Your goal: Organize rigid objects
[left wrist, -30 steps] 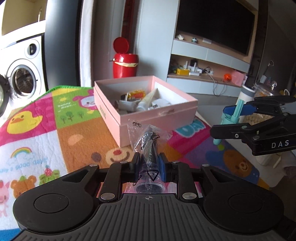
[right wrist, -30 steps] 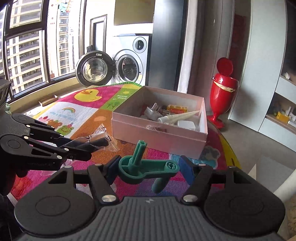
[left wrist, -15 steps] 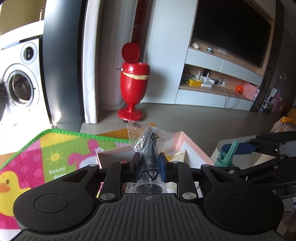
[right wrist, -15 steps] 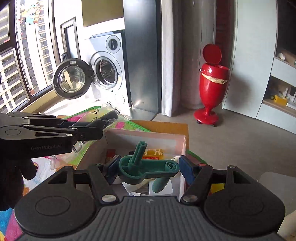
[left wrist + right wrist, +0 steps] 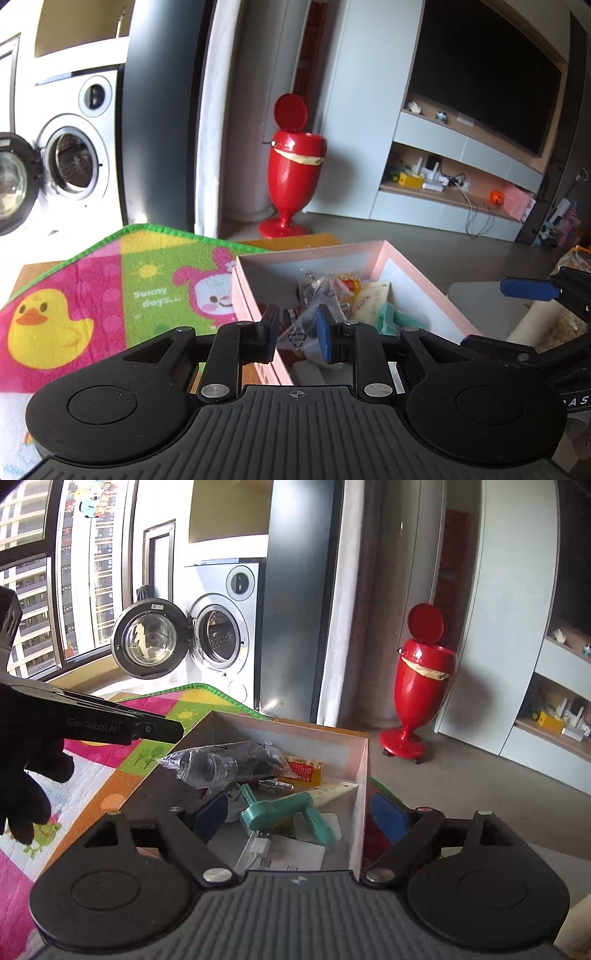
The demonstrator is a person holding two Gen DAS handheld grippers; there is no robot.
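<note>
A pink box [image 5: 310, 252] [image 5: 295, 729] with several small items sits on the play mat. My left gripper [image 5: 297, 328] [image 5: 173, 731] reaches over the box's left wall. It is shut on the near end of a clear bag with a dark cylinder [image 5: 314, 302] [image 5: 221, 764] inside. The bag points forward and sags over the box contents. My right gripper [image 5: 299, 812] [image 5: 484, 314] hangs over the box's near end, its jaws opening wide. The teal crank-shaped piece [image 5: 291, 812] [image 5: 391, 319] lies loose in the box below them, touched by neither pad.
The colourful play mat [image 5: 110, 288] [image 5: 85, 786] stretches left of the box. A red pedestal bin [image 5: 295, 166] [image 5: 421, 686] stands on the floor behind. A washing machine [image 5: 218, 638] has its door open at the back left. A black-gloved hand [image 5: 26, 794] holds the left gripper.
Both grippers came forward over the pink box. The right jaws spread and the teal piece dropped out into the box. The bagged cylinder tipped lower in the left jaws.
</note>
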